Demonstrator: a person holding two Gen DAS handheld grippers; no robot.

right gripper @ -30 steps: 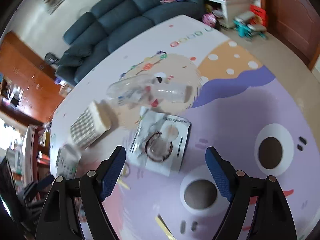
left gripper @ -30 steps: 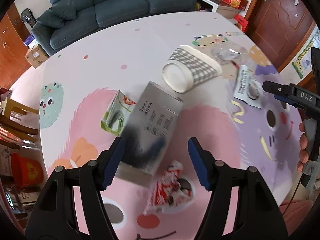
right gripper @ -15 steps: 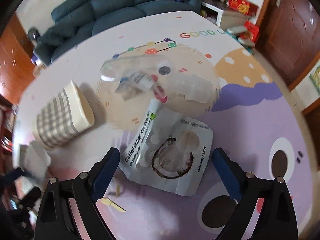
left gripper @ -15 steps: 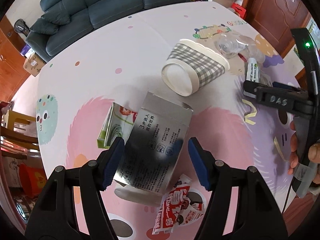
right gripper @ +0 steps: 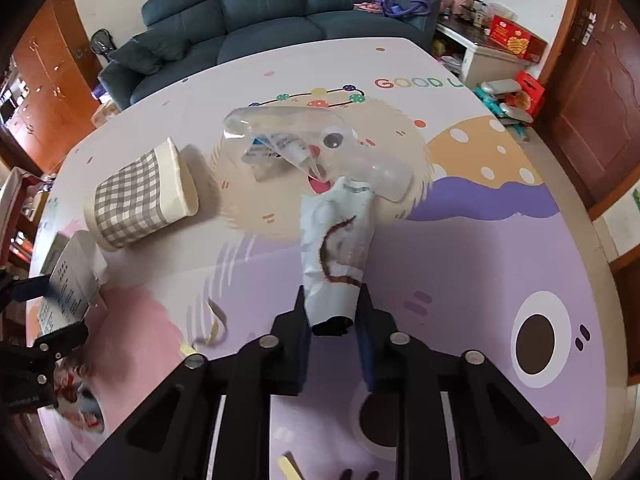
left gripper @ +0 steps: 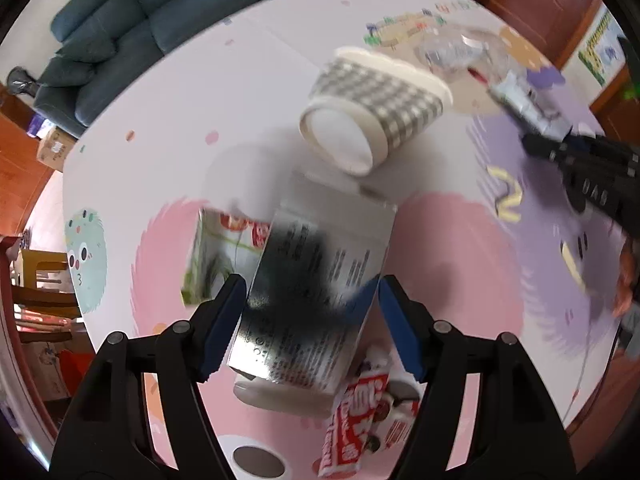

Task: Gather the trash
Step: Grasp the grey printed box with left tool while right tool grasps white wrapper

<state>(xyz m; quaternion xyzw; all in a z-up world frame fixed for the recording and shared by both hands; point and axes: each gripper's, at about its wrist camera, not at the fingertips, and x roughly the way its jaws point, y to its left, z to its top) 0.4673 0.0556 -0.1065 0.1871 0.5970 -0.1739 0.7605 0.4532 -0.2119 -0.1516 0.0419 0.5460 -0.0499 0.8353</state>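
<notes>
My left gripper [left gripper: 312, 292] is shut on a silver printed box [left gripper: 320, 248], its blue pads against the box's two sides, tilted above the table. The right wrist view shows the same box [right gripper: 68, 276] at the far left. My right gripper [right gripper: 332, 300] is closing on a white snack packet [right gripper: 340, 240], which is pinched and crumpled between its pads. A checked paper cup [right gripper: 136, 200] lies on its side, and a clear plastic bottle [right gripper: 304, 148] lies just beyond the packet. Under the box lie a green carton [left gripper: 212, 256] and a red-and-white wrapper [left gripper: 360, 420].
The table [right gripper: 480, 264] wears a pastel cartoon cover. Yellow paper strips [right gripper: 216, 328] lie between the two grippers. A dark blue sofa [right gripper: 280, 12] stands beyond the far edge, a wooden door [right gripper: 592, 100] at the right, wooden chairs [left gripper: 44, 280] at the left.
The right gripper's jaws went from wide open over the flat white packet to pinched on it, and the packet is now bunched up. The left gripper sank slightly with the silver box.
</notes>
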